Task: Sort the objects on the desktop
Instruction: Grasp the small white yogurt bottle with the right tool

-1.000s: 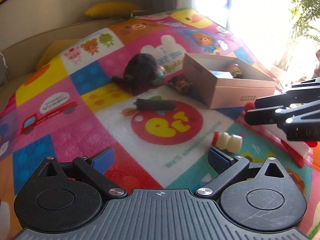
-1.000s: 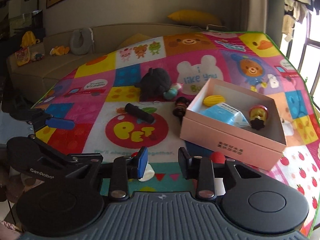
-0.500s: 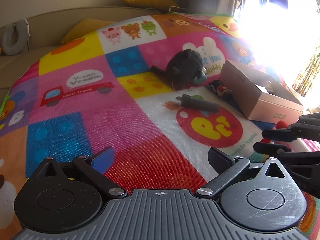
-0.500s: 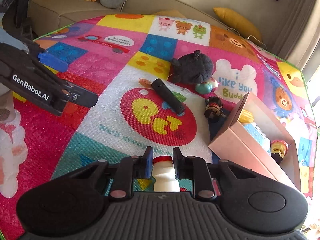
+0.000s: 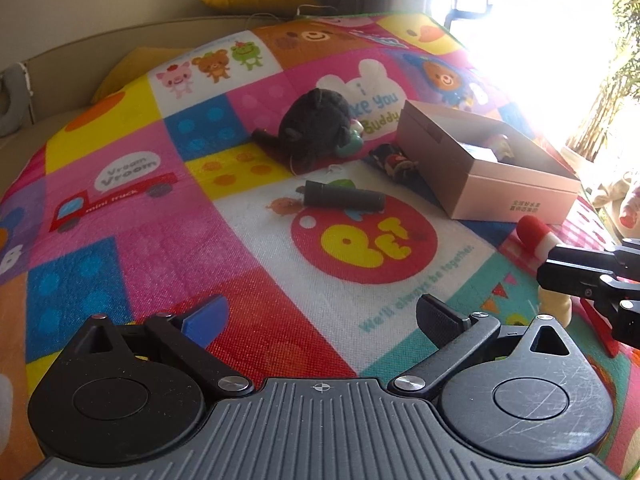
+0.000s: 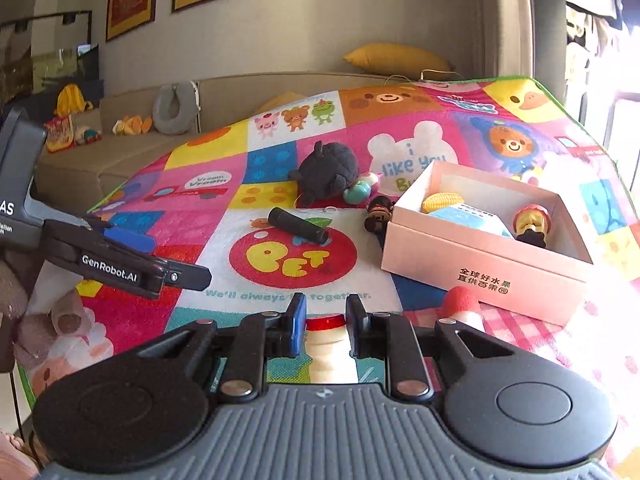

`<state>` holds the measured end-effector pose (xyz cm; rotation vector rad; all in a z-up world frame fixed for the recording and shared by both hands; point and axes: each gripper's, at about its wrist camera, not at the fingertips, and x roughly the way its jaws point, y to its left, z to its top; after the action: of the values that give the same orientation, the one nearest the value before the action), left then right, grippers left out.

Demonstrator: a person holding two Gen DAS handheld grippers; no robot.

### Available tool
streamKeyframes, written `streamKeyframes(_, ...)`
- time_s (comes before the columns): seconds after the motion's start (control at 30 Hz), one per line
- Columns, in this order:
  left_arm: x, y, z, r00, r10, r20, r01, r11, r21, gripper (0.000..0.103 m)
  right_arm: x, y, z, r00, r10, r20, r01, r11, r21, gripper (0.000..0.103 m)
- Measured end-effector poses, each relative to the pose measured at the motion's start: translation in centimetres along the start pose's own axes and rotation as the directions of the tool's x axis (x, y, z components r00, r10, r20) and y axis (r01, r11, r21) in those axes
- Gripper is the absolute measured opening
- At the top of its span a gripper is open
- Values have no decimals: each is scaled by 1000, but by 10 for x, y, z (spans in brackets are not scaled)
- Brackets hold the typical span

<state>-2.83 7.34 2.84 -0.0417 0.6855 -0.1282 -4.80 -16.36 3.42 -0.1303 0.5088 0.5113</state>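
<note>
Right wrist view: a small red-capped bottle (image 6: pixel 327 346) is clamped between the narrowed fingers of the right gripper (image 6: pixel 326 322), with the pink box (image 6: pixel 480 268) seen at two o'clock, while the left gripper (image 5: pixel 320 312) is held wide open and empty.

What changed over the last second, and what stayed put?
The right claw closed on the small white bottle with a red cap, which had been lying loose on the mat. The left claw stayed open and empty. The pink box, black cylinder and dark plush kept their places.

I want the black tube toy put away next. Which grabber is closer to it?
Left, probably. The left gripper hangs open facing the black tube across bare mat. The right gripper, shut on the little bottle, sits further back.
</note>
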Motion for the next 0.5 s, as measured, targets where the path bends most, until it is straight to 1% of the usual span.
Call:
streamKeyframes(0.1,-1,-9,1,1000,15,-6,-15,1000,23,103,4,-4,1,999,29,32,-30,999,42,21)
streamKeyframes(0.17,-3,-14,-1,1000,15,-13,-15,999,45,103,7,-4,0,998,43,42,-45,998,48,21)
streamKeyframes(0.27,-4,-21,-4,1000,16,-25,-14,996,83,103,9,-3,-5,997,69,16,-69,997,29,21)
streamKeyframes(0.37,-1,-26,-5,999,16,-40,-12,996,94,103,4,-5,-14,998,62,3,-62,998,20,21)
streamKeyframes(0.5,2,-33,-6,999,2,-51,4,994,107,103,-7,-15,-23,999,39,-6,-38,998,52,21)
